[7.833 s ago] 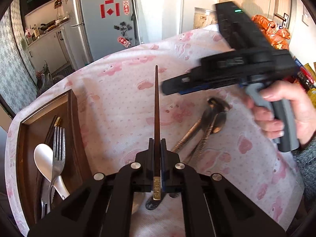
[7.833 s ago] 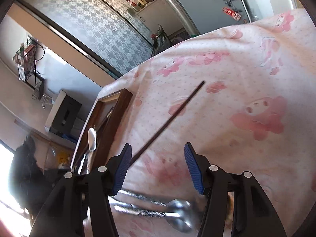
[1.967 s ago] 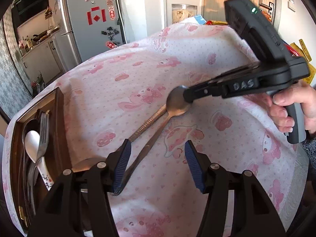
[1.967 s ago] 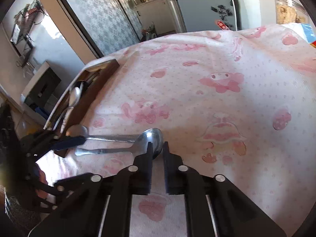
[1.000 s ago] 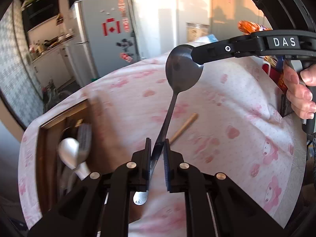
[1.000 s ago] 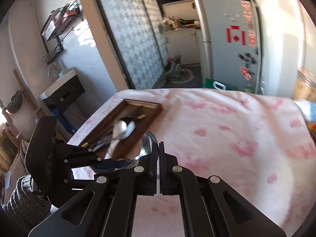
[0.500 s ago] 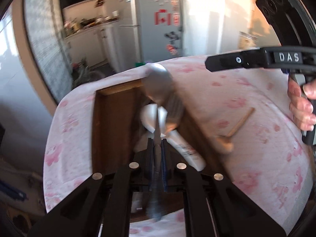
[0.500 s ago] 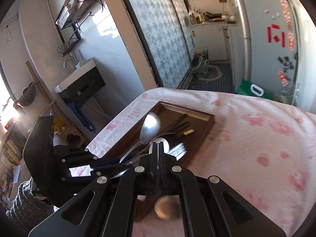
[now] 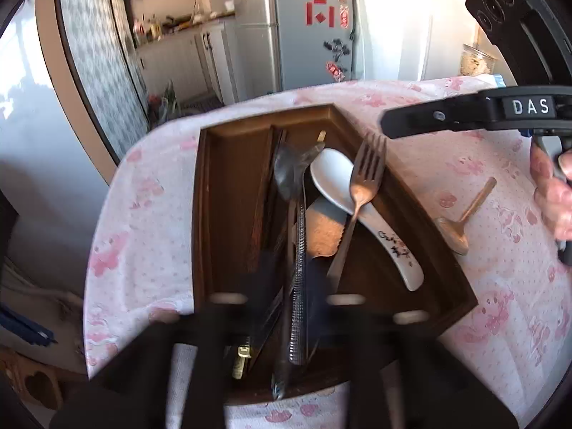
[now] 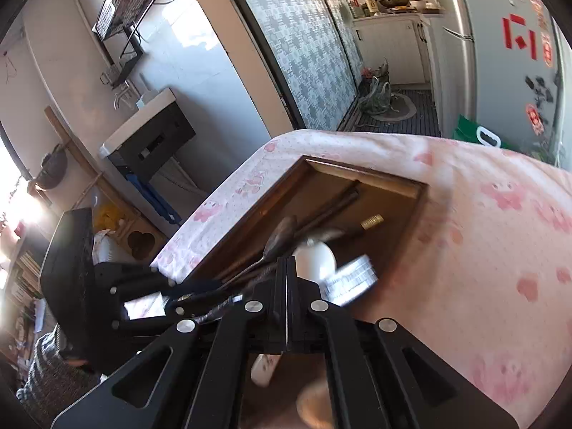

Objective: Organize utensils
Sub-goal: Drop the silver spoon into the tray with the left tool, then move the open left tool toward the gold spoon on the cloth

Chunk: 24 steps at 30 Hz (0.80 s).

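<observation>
metal spoon (image 9: 294,214) now down in wooden tray (image 9: 228,136), left claw (image 9: 286,307) newly parted

A silver refrigerator (image 9: 307,25) stuck with red paper cut-outs and magnets is seen at the back of the room, with white kitchen cabinets (image 9: 200,60) and a cluttered countertop (image 10: 389,9) beside it. A sliding door with a grey houndstooth-patterned panel (image 10: 304,46) is set in a pale wall, and a wire rack (image 10: 125,3) is mounted high up above a small dark cabinet (image 10: 150,146). Strong light is thrown in from the left (image 10: 21,207), and the table is covered by a white cloth printed with pink figures (image 9: 143,214).
</observation>
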Each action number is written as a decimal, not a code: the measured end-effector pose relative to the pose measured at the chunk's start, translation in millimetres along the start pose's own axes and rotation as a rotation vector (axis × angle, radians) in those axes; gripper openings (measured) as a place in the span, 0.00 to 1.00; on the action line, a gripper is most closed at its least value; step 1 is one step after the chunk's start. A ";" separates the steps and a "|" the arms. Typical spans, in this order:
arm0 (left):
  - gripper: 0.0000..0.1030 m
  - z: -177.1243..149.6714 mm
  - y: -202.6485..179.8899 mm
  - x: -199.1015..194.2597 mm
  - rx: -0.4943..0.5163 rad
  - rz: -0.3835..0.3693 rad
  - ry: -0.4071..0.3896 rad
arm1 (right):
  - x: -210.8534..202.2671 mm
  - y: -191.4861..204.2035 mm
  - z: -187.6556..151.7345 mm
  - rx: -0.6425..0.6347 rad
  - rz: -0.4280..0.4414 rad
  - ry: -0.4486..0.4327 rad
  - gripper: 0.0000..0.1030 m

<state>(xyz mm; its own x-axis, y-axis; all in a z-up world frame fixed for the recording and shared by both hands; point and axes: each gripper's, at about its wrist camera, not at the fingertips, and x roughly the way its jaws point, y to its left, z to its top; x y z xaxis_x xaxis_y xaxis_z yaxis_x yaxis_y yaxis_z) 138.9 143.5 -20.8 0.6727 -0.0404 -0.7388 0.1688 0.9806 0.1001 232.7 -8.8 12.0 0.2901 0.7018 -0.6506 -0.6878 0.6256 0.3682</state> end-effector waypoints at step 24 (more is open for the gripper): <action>0.64 4.3 -147.6 -1.3 0.438 -0.106 0.052 | -89.5 -91.8 -99.5 0.195 -0.049 -0.024 0.53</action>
<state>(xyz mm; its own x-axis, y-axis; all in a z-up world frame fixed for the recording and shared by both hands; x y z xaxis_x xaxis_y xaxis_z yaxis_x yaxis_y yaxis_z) 116.2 -1.9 -31.8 0.5997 -0.1156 -0.7918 0.5317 0.7971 0.2863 203.7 -163.0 -29.7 0.3373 0.6754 -0.6557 -0.5311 0.7117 0.4599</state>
